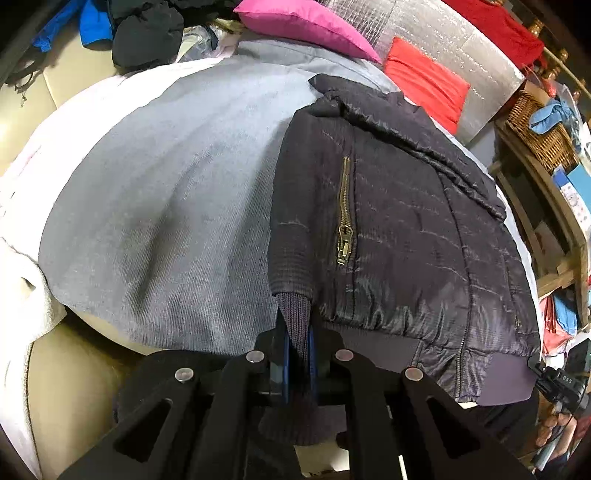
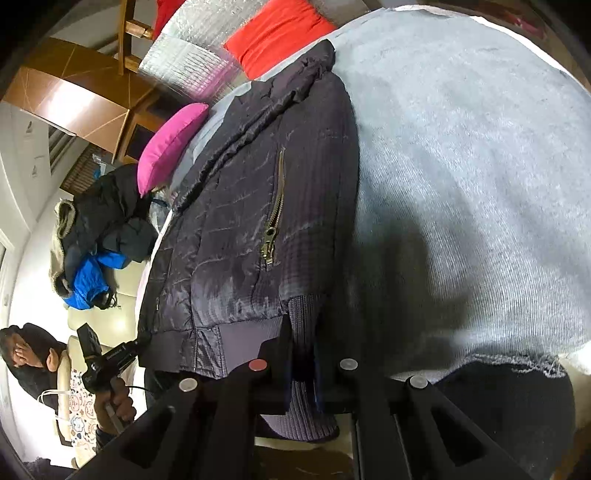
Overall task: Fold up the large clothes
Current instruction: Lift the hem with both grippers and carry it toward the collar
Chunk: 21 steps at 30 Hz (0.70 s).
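A dark navy quilted jacket (image 1: 399, 236) with a brass pocket zip (image 1: 344, 218) lies folded on a grey blanket (image 1: 166, 206). My left gripper (image 1: 297, 354) is shut on the jacket's ribbed knit cuff (image 1: 295, 317) at the near hem. In the right wrist view the same jacket (image 2: 243, 206) lies on the grey blanket (image 2: 461, 184). My right gripper (image 2: 303, 365) is shut on a ribbed knit cuff (image 2: 303, 325) at the jacket's hem.
A pink cushion (image 1: 306, 26) and a red cushion (image 1: 424, 81) lie at the far end. A pile of dark and blue clothes (image 2: 99, 236) sits on the cream sofa. A wicker basket (image 1: 539, 133) stands on wooden shelves. A person (image 2: 33, 362) sits nearby.
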Available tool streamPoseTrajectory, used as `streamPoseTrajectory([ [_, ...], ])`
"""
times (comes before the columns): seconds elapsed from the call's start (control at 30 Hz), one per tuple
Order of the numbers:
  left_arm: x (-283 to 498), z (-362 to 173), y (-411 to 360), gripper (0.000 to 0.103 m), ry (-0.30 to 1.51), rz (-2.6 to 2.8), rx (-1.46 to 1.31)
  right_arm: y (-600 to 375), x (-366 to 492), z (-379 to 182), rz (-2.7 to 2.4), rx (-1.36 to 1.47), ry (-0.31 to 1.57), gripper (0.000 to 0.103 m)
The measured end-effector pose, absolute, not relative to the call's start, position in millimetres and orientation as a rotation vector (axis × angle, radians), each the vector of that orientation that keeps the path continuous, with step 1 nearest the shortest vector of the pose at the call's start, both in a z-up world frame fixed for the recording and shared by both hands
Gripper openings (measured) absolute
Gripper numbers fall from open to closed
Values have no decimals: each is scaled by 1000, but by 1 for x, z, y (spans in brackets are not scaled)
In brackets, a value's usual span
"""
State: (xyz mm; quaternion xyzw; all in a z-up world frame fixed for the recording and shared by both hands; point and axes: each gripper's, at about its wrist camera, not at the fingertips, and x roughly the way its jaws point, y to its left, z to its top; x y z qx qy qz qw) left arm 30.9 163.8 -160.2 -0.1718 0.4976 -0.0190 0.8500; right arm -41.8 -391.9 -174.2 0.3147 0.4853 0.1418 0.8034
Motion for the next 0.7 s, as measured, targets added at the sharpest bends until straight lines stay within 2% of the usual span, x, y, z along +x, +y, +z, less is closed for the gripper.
streamPoseTrajectory([
  [0.07,33,-162,164,9,1052,-35,-353,-390,-37,-176,305,665,1049,13],
  [0.17,39,-163,163,11,1042,-31,-369,-389,-34,-178,298,659,1060,14],
  [0.23,36,-165,161,18,1040,-26,-392,-390,-33,-180,286,645,1065,17],
  [0.27,35,-165,161,20,1041,-26,-398,-392,-33,-181,273,643,1060,24],
  [0.33,37,-167,161,34,1037,-24,-407,-396,-32,-183,260,649,1056,35],
  [0.4,39,-169,158,47,1035,-29,-403,-398,-29,-184,245,665,1049,69],
  [0.43,41,-170,155,51,1034,-31,-394,-399,-27,-185,241,676,1040,69],
  [0.53,45,-176,150,51,1048,-16,-363,-392,-18,-192,282,686,1075,69],
  [0.57,46,-178,149,47,1051,-14,-357,-384,-15,-194,300,658,1095,65],
  [0.6,45,-179,150,25,1048,2,-352,-379,-14,-195,302,635,1104,48],
  [0.63,45,-180,152,18,1058,-13,-354,-375,-14,-197,297,612,1119,35],
  [0.7,44,-177,152,13,1054,-25,-339,-376,-16,-198,283,612,1116,14],
])
